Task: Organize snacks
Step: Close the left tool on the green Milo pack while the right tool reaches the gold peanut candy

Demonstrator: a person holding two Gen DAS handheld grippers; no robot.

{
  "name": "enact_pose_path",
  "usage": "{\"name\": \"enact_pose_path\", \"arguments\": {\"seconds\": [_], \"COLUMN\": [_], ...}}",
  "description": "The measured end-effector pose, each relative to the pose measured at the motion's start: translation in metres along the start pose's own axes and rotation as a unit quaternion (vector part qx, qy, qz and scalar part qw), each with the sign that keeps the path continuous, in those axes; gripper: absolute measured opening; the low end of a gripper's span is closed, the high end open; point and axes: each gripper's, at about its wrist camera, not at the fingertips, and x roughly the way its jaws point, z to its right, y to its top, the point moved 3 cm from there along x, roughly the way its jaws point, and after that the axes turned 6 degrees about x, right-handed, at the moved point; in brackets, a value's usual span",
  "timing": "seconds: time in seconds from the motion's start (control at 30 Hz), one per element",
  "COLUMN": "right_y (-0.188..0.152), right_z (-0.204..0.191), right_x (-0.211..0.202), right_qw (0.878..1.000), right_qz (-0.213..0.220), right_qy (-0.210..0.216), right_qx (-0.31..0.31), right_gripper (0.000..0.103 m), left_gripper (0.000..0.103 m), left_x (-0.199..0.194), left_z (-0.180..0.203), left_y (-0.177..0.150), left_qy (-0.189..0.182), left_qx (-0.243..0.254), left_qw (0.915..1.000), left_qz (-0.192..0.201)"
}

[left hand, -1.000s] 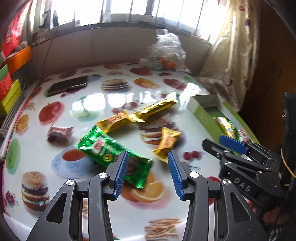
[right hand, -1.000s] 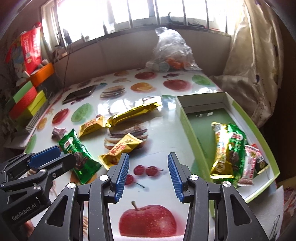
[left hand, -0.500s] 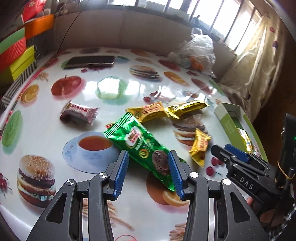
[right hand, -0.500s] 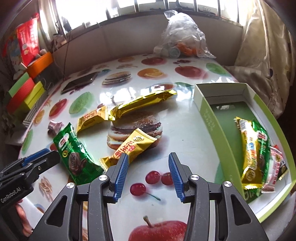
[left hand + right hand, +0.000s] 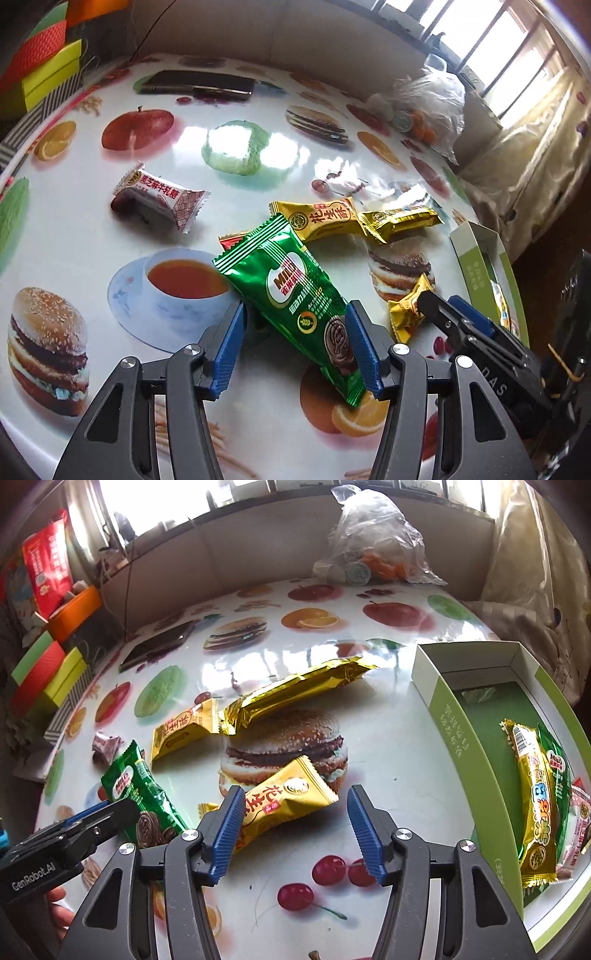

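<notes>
Partly done: a few wrapped snacks sit in the green-and-white cardboard tray [image 5: 465,716] at 3 o'clock. Five remain on the table. Left gripper [image 5: 301,345] jaws opening around the green foil Milo packet [image 5: 291,295], not pinched. Right gripper [image 5: 295,827] opening over the small gold peanut-candy packet [image 5: 284,801], ungrasped.

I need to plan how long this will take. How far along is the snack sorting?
Partly done. A few packets already lie in the green box. Both grippers' jaws are opening: the left gripper straddles the green Milo packet, the right gripper the small gold packet; neither is gripped. Three more wait: another gold packet, the long gold bar, the white candy.
</notes>
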Motion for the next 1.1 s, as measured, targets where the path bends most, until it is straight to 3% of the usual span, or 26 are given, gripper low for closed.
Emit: {"name": "enact_pose_path", "arguments": {"seconds": [0.4,0.57,0.73,1.0,1.1], "right_y": [0.005,0.001,0.002,0.003,0.003], "right_z": [0.004,0.014,0.025,0.003,-0.006], "right_x": [0.003,-0.003,-0.015,-0.004,0.007], "right_qw": [1.000,0.999,0.998,1.000,0.999], "right_qz": [0.004,0.001,0.018,0.016,0.004], "right_qy": [-0.021,-0.034,-0.066,-0.019,-0.037], "right_qx": [0.004,0.006,0.010,0.008,-0.007], "right_gripper": [0.064,0.064,0.064,0.064,0.064], "left_gripper": [0.056,0.056,0.056,0.056,0.056], "left_x": [0.017,0.022,0.024,0.021,0.020], "left_z": [0.005,0.017,0.026,0.018,0.017], "left_y": [0.015,0.017,0.016,0.015,0.016], "left_qy": [0.030,0.046,0.033,0.041,0.042], "left_qx": [-0.018,0.019,0.034,0.038,0.040], "left_qw": [0.9993,0.9985,0.9985,0.9981,0.9978], "left_qz": [-0.014,-0.022,-0.026,-0.027,-0.030]}}
